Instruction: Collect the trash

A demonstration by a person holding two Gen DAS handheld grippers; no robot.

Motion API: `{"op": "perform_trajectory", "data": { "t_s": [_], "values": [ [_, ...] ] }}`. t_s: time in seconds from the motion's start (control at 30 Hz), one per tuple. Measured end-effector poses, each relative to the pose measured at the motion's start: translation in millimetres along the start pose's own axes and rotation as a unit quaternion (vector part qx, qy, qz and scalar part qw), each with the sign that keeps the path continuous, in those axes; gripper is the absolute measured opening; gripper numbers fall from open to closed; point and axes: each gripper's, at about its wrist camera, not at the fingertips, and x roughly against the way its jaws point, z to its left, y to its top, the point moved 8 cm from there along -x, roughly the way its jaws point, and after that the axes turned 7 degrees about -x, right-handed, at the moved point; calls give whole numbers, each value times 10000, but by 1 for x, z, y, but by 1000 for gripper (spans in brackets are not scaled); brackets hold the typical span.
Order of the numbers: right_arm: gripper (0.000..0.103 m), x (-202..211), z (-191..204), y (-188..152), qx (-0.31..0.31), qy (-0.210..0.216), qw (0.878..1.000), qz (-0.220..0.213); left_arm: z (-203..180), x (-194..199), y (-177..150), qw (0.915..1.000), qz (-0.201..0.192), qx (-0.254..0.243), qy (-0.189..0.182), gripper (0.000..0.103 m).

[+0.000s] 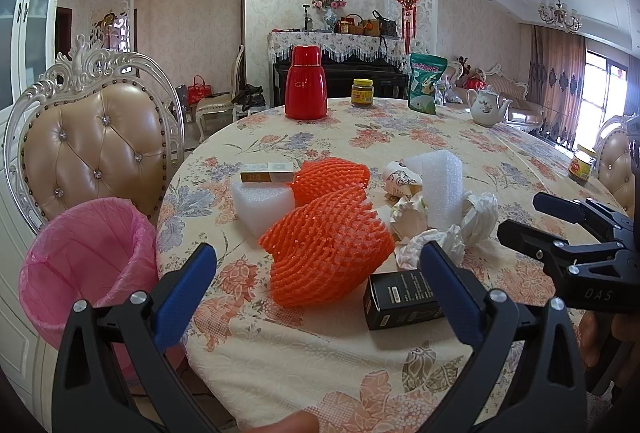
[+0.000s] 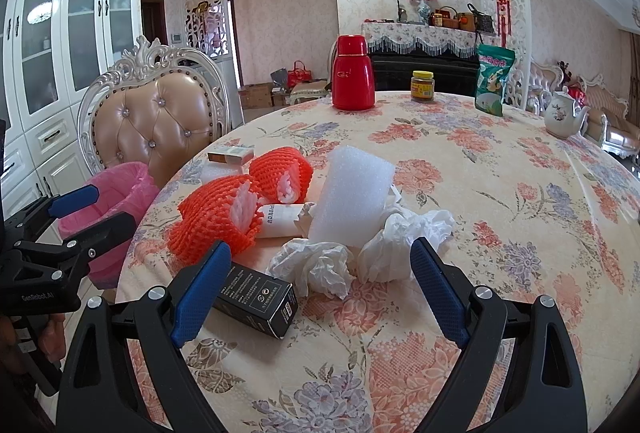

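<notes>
Left gripper (image 1: 318, 273) spread, empty; orange foam net (image 1: 328, 253) lay straight ahead between its fingers, pink-lined bin (image 1: 86, 253) to its left. Right gripper (image 2: 320, 281) likewise spread (empty), crumpled tissue (image 2: 316, 265) directly ahead, black box (image 2: 256, 301) left

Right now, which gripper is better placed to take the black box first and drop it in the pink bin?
Probably the left gripper. It is open near the black box, and the pink bin stands on its side of the table. The right gripper, also open, is aimed at the crumpled tissues.
</notes>
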Motion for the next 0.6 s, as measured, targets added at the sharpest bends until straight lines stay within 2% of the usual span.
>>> {"op": "perform_trajectory", "data": {
  "t_s": [0.3, 0.6],
  "values": [
    [85, -1, -2, -2, -1, -6, 10000, 27, 1, -3, -4, 10000, 49, 39, -20, 99],
    [85, -11, -9, -10, -53, -80, 9997, 230, 2, -27, -14, 9991, 312, 157, -237, 98]
  ]
}}
